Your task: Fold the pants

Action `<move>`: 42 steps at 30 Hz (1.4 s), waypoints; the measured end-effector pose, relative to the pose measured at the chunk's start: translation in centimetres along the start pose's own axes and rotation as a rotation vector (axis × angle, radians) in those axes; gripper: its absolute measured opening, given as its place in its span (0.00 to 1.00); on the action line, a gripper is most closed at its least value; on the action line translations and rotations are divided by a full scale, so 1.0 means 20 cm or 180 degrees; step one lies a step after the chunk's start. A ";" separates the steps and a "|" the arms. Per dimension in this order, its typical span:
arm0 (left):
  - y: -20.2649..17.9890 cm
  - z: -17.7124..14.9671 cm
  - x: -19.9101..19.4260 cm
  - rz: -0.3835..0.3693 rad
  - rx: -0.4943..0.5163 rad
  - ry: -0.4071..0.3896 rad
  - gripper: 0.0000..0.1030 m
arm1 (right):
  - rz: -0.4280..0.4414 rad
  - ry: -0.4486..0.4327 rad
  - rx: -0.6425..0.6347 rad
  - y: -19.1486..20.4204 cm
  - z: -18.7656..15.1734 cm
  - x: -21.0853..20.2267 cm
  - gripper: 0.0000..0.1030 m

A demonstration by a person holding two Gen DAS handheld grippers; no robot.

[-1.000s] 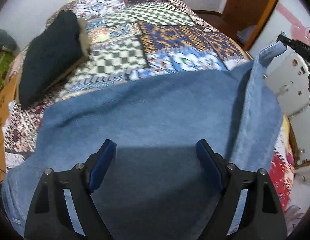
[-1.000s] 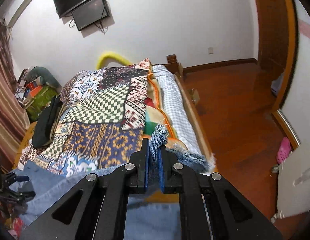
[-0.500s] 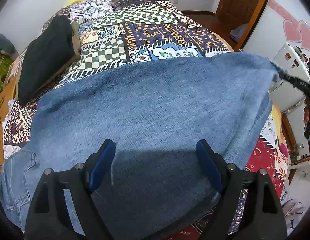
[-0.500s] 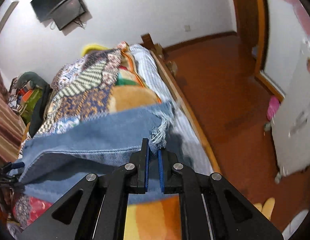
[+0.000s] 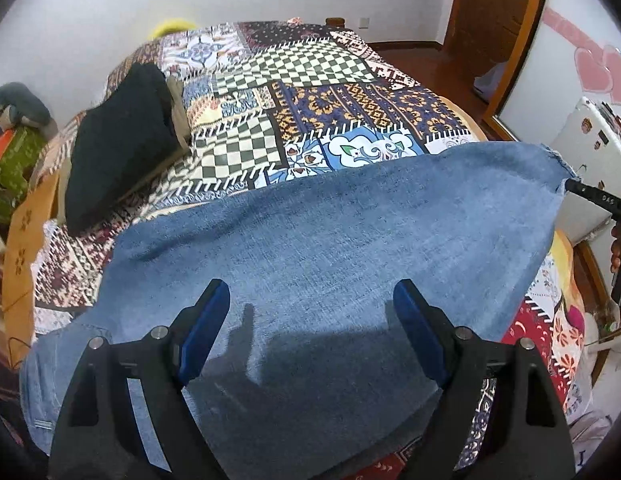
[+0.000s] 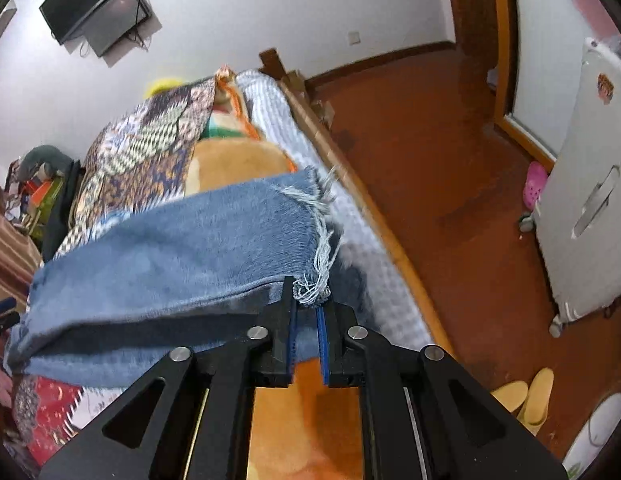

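My left gripper (image 5: 310, 320) hangs over the jeans (image 5: 318, 248), jaws spread wide, both blue pads (image 5: 206, 320) clear of the cloth. Denim fills the space between and beyond them; nothing is pinched there.

The jeans lie across the near end of the bed, on the patchwork quilt (image 5: 310, 92). Waist end with a pocket seam sits at my lower left; the leg runs off to the right, its far corner lifted off the quilt.

My right gripper (image 6: 308, 312) has that corner. Its jaws stand narrowly apart, with the frayed hem (image 6: 316, 276) bunched at the tips and denim showing in the slot between the pads. I cannot tell whether the pads press the cloth. From there the leg stretches away to the left, over the bed edge.

Folded black garment (image 5: 118, 140) lies on the quilt's left side, well apart from the jeans. White cabinet (image 6: 586, 200) and 2 yellow slippers (image 6: 526, 396) on the wood floor at right.
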State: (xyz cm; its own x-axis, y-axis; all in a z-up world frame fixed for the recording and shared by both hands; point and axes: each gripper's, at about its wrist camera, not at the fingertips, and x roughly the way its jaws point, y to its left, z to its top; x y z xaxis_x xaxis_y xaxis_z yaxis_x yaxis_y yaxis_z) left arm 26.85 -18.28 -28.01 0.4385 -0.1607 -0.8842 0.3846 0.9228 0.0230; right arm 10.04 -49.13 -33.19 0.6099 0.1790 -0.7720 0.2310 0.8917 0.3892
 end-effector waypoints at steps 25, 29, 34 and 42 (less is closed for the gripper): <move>-0.15 -0.08 -0.01 -0.0046 0.0044 -0.0165 0.82 | 0.0243 0.0504 -0.0755 0.56 -0.18 0.21 0.37; 0.07 -0.08 -0.18 0.0131 -0.0212 -0.0463 0.82 | 0.0282 0.0470 -0.0821 0.60 -0.11 0.14 0.37; 0.45 -0.11 -0.35 0.0357 -0.0665 -0.0685 0.82 | 0.0344 0.0263 -0.1128 0.81 -0.01 0.05 0.37; 1.00 -0.27 -0.54 0.0996 -0.1046 -0.0811 0.82 | 0.0689 -0.0013 -0.1738 1.37 0.10 0.05 0.39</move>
State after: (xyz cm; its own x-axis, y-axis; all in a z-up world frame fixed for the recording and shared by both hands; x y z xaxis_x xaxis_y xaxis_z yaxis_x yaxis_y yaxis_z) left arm 25.46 3.77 -20.60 0.6913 0.0982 -0.7158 -0.0540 0.9950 0.0843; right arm 18.51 -25.38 -22.29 0.6028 0.3804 -0.7014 -0.3226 0.9202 0.2218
